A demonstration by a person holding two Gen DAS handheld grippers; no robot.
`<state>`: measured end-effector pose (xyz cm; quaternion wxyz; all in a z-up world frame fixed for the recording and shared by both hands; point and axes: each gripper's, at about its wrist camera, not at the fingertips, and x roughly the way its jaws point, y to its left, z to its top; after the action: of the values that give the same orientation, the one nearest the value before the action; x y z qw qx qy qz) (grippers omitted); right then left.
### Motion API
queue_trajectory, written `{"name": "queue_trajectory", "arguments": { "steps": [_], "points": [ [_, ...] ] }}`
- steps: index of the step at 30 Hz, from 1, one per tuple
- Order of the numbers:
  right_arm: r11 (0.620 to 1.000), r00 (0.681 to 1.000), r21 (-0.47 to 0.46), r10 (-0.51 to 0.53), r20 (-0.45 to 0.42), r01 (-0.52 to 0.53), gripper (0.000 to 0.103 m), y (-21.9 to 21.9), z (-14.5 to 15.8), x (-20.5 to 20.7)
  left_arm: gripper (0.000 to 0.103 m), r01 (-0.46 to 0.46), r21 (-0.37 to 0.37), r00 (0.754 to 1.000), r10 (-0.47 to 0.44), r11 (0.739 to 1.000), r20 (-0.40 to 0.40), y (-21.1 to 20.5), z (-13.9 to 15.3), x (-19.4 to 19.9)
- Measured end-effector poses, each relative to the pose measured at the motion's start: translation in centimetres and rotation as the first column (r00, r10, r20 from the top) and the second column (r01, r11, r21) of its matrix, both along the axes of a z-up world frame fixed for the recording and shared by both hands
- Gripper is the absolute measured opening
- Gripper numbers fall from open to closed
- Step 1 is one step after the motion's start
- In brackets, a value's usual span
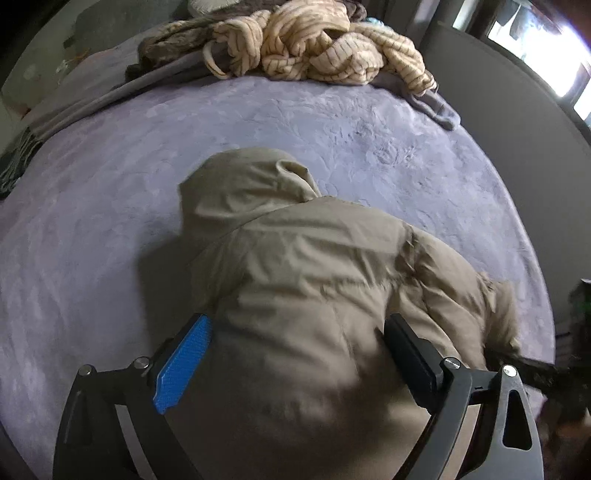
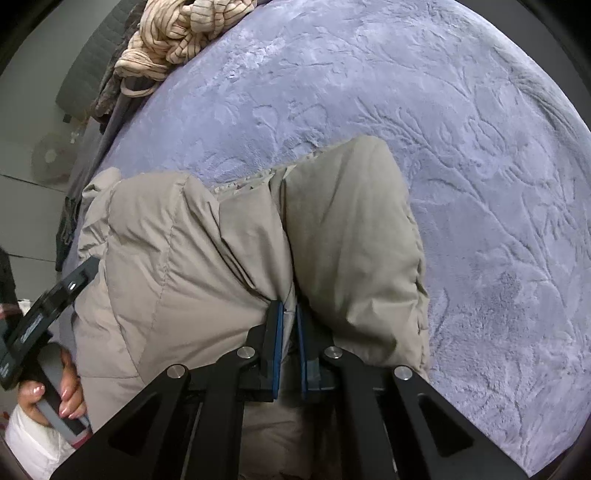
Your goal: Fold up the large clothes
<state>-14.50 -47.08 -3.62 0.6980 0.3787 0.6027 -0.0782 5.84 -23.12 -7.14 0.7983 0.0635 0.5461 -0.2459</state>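
A beige hooded puffer jacket point(image 1: 314, 266) lies on the lilac bed cover point(image 1: 92, 221), hood pointing away from me. My left gripper point(image 1: 299, 328) is open, its blue pad and black finger wide apart on either side of the jacket's bulk. In the right wrist view the same jacket point(image 2: 184, 251) is bunched up, and my right gripper point(image 2: 290, 310) is shut on a fold of its fabric. The left gripper's body point(image 2: 44, 306) and the hand holding it show at the left edge of that view.
A pile of cream striped clothes point(image 1: 317, 44) over grey garments lies at the far edge of the bed; it also shows in the right wrist view point(image 2: 177, 33). A dark headboard or wall point(image 1: 498, 110) runs along the right. A fan point(image 2: 51, 158) stands on the floor.
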Motion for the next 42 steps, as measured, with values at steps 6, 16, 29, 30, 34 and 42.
{"name": "queue_trajectory", "arguments": {
  "steps": [6, 16, 29, 30, 34, 42],
  "points": [
    [0.999, 1.000, 0.034, 0.013, 0.023, -0.013, 0.007, -0.3, 2.3, -1.2, 0.095, 0.083, 0.002, 0.996, -0.083, 0.997, -0.035, 2.0, 2.0, -5.7],
    [0.995, 0.991, 0.016, 0.097, 0.094, -0.099, 0.010, 0.8, 7.9, -5.3, 0.097, 0.010, 0.034, 0.991, -0.005, 0.999, -0.131, 3.1, 0.0, -10.7],
    [0.993, 0.994, 0.066, 0.102, -0.026, -0.100, 0.010, 3.3, 4.7, -9.1, 0.097, 0.023, 0.062, 0.992, -0.015, 0.998, -0.128, 3.3, 0.5, -11.8],
    [0.994, 0.995, 0.056, 0.099, -0.029, -0.097, 0.010, 3.4, 4.7, -9.0, 0.097, 0.025, 0.059, 0.991, -0.017, 0.998, -0.131, 3.7, 0.5, -11.7],
    [0.997, 0.996, 0.032, 0.077, -0.045, -0.076, 0.013, 3.8, 4.8, -9.0, 0.097, 0.028, 0.047, 0.990, -0.021, 0.998, -0.142, 4.3, 0.6, -11.7],
    [0.998, 0.998, -0.054, 0.014, -0.062, -0.017, 0.038, 4.9, 6.6, -8.8, 0.103, 0.044, 0.035, 0.991, -0.039, 0.998, -0.124, 5.6, 1.8, -11.8]
  ]
}}
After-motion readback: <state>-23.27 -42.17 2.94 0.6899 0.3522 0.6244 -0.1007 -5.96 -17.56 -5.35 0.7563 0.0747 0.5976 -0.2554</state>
